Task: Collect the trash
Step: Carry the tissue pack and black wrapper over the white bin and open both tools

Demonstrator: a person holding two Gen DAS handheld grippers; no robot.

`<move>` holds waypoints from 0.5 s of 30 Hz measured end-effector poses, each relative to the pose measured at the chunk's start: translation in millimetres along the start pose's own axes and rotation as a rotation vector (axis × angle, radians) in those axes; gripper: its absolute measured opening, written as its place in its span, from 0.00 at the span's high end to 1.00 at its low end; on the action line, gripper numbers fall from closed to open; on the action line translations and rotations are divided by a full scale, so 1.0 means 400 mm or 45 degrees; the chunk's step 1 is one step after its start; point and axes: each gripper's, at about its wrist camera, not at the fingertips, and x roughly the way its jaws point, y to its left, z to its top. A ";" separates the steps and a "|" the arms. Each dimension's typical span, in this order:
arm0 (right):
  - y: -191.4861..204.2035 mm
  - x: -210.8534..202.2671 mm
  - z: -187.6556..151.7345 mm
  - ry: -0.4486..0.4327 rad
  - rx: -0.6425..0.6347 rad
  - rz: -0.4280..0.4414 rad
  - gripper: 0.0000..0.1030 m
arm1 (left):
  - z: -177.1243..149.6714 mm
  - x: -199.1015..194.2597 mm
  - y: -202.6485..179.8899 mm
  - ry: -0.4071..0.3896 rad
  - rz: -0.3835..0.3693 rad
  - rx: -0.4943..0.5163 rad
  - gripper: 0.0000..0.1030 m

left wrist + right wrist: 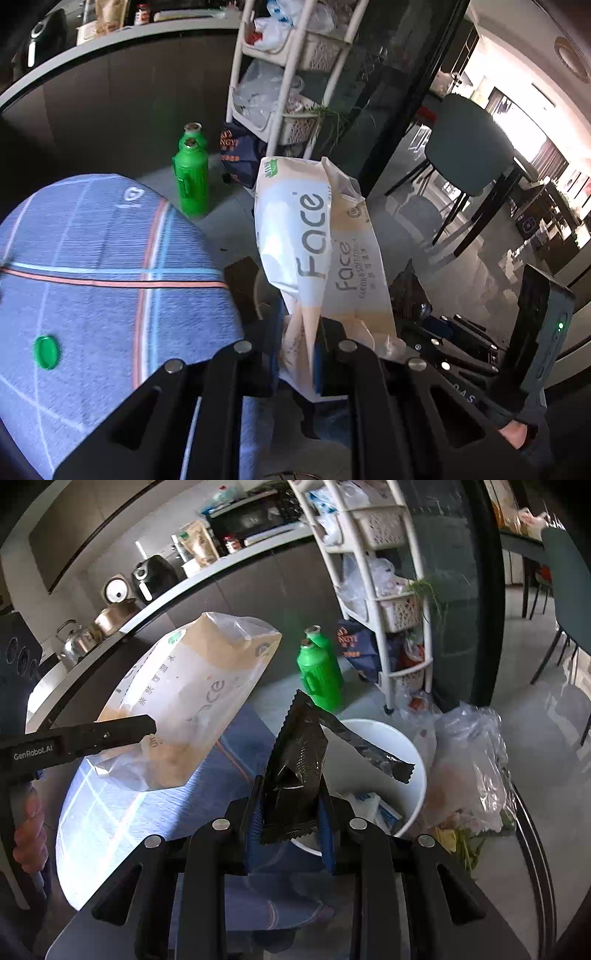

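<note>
My left tongs (295, 354) are pinched nearly shut on the bottom corner of an empty tissue wrapper (314, 236), cream and white with "Face" printed along it. It stands up from the jaws, slack and crumpled at the top. In the right-hand view the same wrapper (192, 698) hangs out over the blue striped cloth (122, 812), with one finger of the left tongs (110, 731) clamped across its lower end and my fingers (31, 838) wrapped on the handle at the far left.

My right tongs (290, 834) are closed down on a black foil wrapper (295, 768), torn open, its zigzag edge pointing up and a long strip (365, 749) of it trailing off to the right. That strip hangs over the white bin (413, 760), which sits just beyond the tongs on the floor; some paper scraps (384, 812) already lie inside it. A clear plastic bag (469, 768) slumps against the bin's right side.

Over in the left view, a green bottle cap (46, 350) lies flat on the blue cloth (103, 258), well apart from everything I hold. Two green bottles (190, 181) stand uncapped on the grey floor, one right behind the other, near the foot of the white shelf cart (273, 92) stuffed with plastic bags. A dark chair (469, 147) stands off to the right.
</note>
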 end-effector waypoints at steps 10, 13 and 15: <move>-0.099 0.095 -0.014 0.071 0.069 -0.025 0.76 | 0.023 0.149 -0.032 0.116 0.007 0.045 0.86; -0.118 0.128 -0.013 0.092 0.073 -0.033 0.76 | 0.030 0.189 -0.041 0.144 0.019 0.067 0.85; -0.126 0.145 -0.015 0.098 0.070 -0.035 0.75 | 0.033 0.211 -0.046 0.157 0.029 0.079 0.84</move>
